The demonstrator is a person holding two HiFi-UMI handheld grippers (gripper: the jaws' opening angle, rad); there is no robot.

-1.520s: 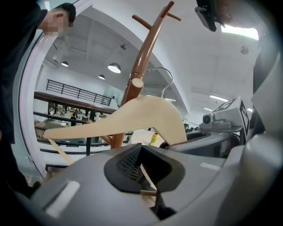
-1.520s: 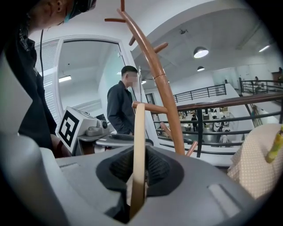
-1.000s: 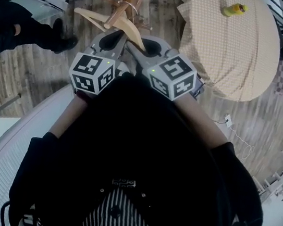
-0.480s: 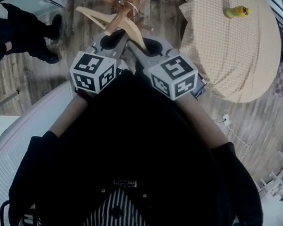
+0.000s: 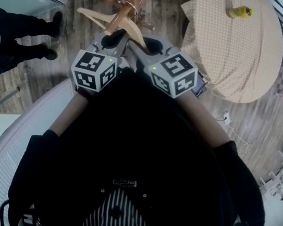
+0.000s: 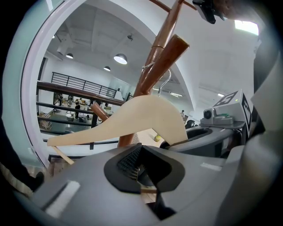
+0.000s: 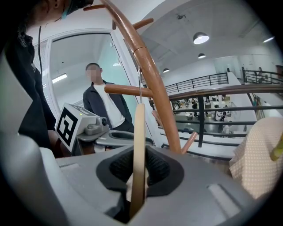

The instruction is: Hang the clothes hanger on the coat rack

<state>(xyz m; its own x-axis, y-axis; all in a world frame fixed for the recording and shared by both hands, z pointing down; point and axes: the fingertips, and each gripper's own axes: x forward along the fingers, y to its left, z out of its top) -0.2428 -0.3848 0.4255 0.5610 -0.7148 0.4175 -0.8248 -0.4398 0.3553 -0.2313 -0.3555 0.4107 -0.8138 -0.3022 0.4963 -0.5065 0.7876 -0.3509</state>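
Left hand-held gripper: jaws closed on the hanger, at its thin lower bar. Right hand-held gripper: clamped on one hanger arm, seen edge-on. The two sit side by side, just below the rack. Hanger: wooden, upright, its top against a rack peg. Beyond: person standing; cloth-covered surface bearing a yellow bottle.

Floor: grey-brown wood planks.
Tabletop: round, draped in a beige checked cloth.
On the cloth: a yellow bottle lay on its side.
On the planks: a white cable lay near the tabletop.
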